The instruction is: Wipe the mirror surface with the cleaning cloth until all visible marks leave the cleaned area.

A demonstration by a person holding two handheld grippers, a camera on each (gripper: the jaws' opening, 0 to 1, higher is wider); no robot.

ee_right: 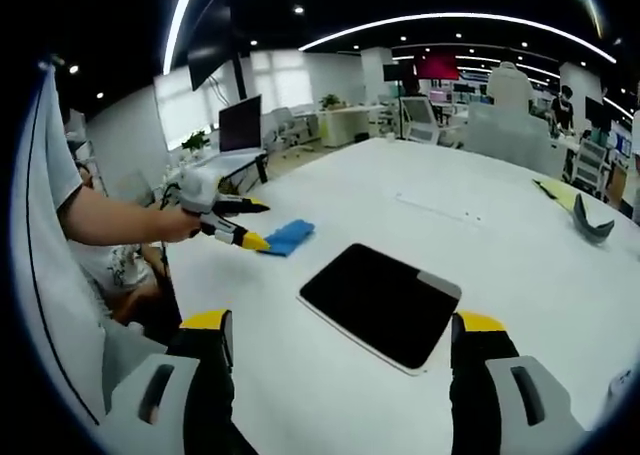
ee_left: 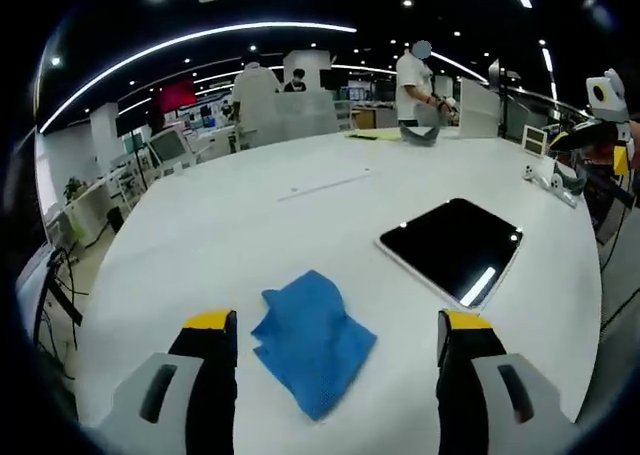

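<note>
Open-plan office, white desk (ee_left: 300, 215). Our left gripper (ee_left: 338, 340) was spread wide, straddling the blue cleaning cloth (ee_left: 312, 340), not gripping it. Right gripper (ee_right: 340, 345) hung released near the mirror (ee_right: 382, 302), which lay flat beside the cloth. Wiping hadn't started; pickup and full wipe remained.

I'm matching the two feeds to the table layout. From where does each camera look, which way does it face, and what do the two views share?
Left gripper view: rides the left gripper, close above the blue cloth, facing across the white table with the mirror ahead to the right; its own open jaws show.
Right gripper view: rides the right gripper, facing the mirror; its own open jaws show, plus the person's forearm holding the left gripper at the cloth.
Shared: cloth, mirror, table.
</note>
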